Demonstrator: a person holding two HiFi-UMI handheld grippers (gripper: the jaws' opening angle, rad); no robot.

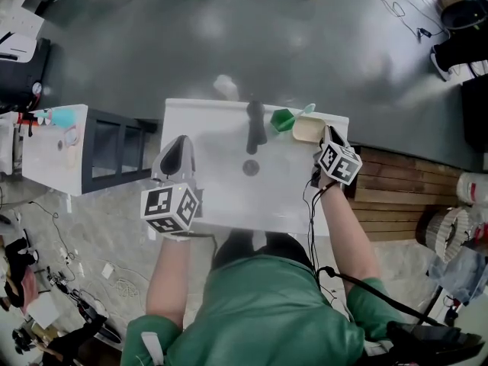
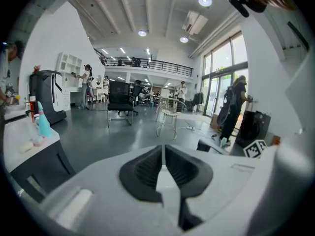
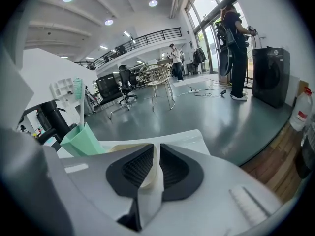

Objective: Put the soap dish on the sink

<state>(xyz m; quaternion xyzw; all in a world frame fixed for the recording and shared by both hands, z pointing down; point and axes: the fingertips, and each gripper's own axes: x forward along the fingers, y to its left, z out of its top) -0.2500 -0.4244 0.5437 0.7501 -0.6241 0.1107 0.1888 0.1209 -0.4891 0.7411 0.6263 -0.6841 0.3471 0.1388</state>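
A cream soap dish (image 1: 307, 130) rests on the back right corner of the white sink (image 1: 221, 200), next to a green cup (image 1: 283, 119) holding a toothbrush. My right gripper (image 1: 324, 139) is shut on the dish's near rim. In the right gripper view the cream rim (image 3: 125, 147) runs in between the jaws of that gripper (image 3: 156, 166), and the green cup (image 3: 81, 139) stands to the left. My left gripper (image 1: 177, 155) hovers at the sink's left edge, shut and empty; in its own view the left gripper (image 2: 162, 168) shows its jaws pressed together.
A black faucet (image 1: 255, 125) stands at the back middle of the sink, above the drain (image 1: 251, 168). A white cabinet (image 1: 53, 139) with bottles is to the left. Wooden planks (image 1: 396, 193) lie to the right. A person (image 3: 234, 48) stands by a dark machine (image 3: 270, 75).
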